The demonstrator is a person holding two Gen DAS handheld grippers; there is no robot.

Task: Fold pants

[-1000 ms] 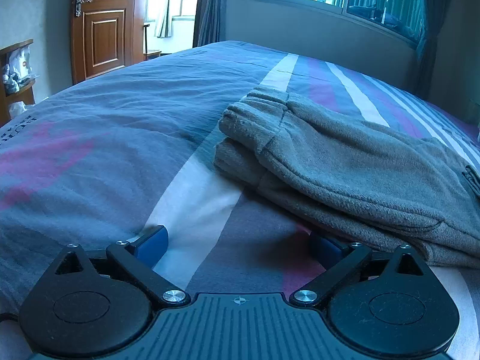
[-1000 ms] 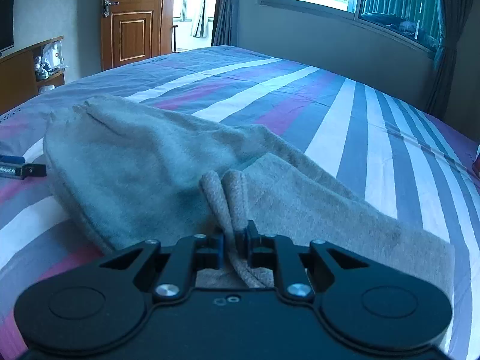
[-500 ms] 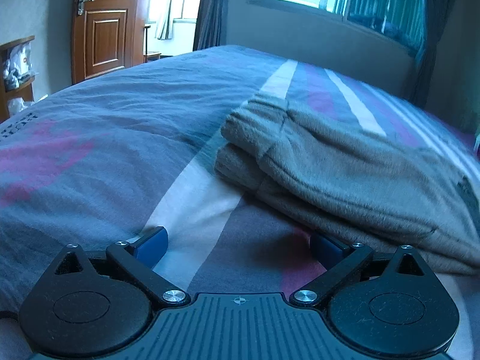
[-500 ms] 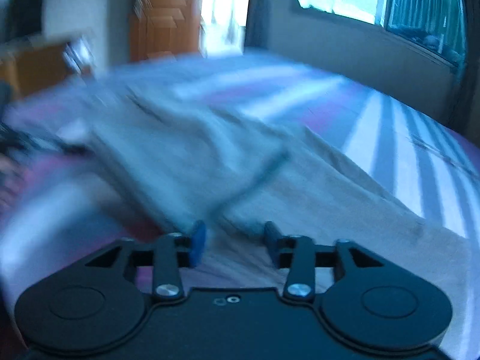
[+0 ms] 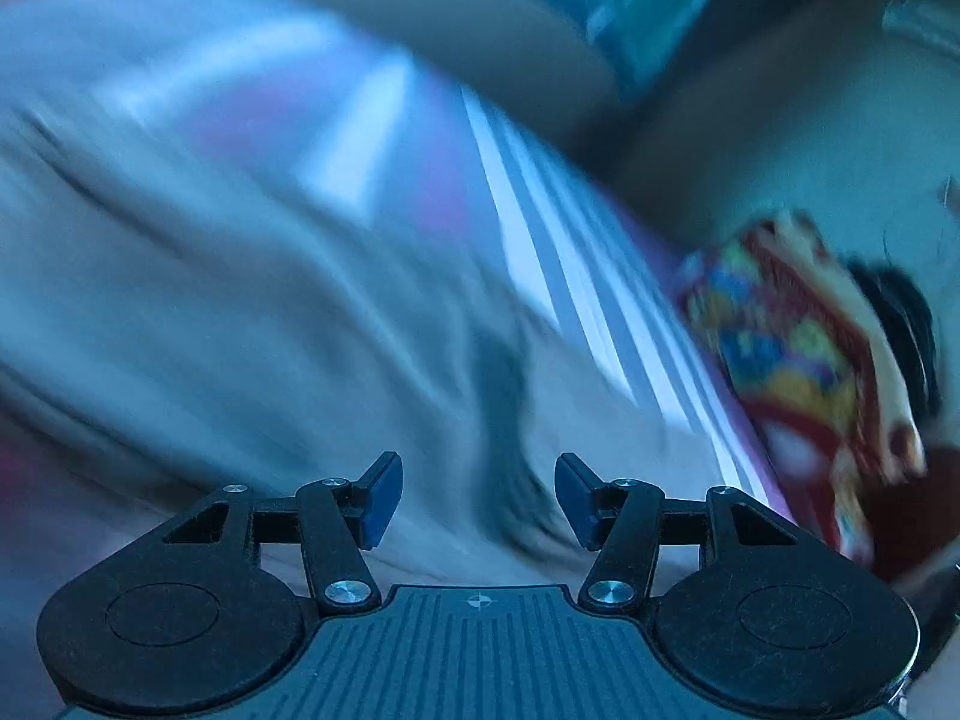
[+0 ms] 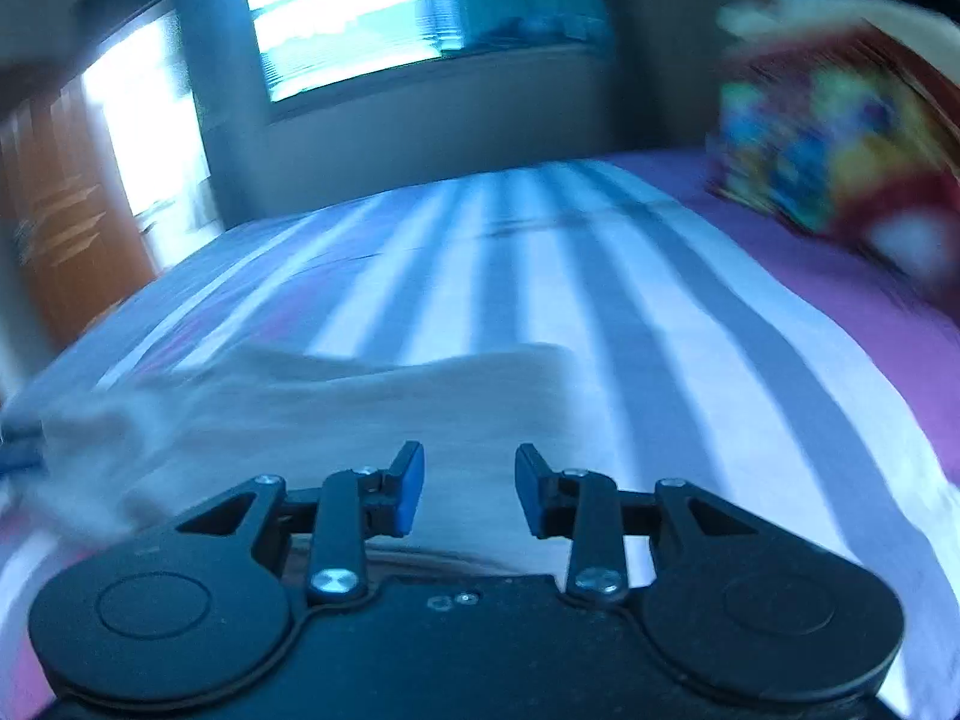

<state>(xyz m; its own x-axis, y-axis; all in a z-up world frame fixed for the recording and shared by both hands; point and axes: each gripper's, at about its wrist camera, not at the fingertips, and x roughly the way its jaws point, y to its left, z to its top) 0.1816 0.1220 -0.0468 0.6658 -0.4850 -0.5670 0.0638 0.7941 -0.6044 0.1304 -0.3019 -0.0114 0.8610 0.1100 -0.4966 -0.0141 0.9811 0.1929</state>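
Seen from the left wrist view, the left tongs (image 5: 478,501) stand with a moderate gap between their blue pads (image 5: 379,501), holding nothing. They point low and forward over the grey pants (image 5: 252,324), which spread across the left and middle of a heavily blurred picture. The view is tilted, so the striped bed (image 5: 540,228) slopes down toward the right. A dark fold or seam of the pants runs down toward the gap between the pads; whether the pads touch the cloth cannot be told through the blur. At the right edge of the bed lies a colourful pillow (image 5: 792,360) in red, yellow and blue.

In the right wrist view, the right tongs (image 6: 469,491) are likewise parted, narrower than the left pair, and empty. They are held level just above the near edge of the pants (image 6: 336,414), which lie flat on the bed (image 6: 600,276) ahead and to the left of them. Beyond, a wooden door (image 6: 66,228) stands at the left, a bright window (image 6: 348,18) in the middle, and the colourful pillow (image 6: 834,144) at the far right.
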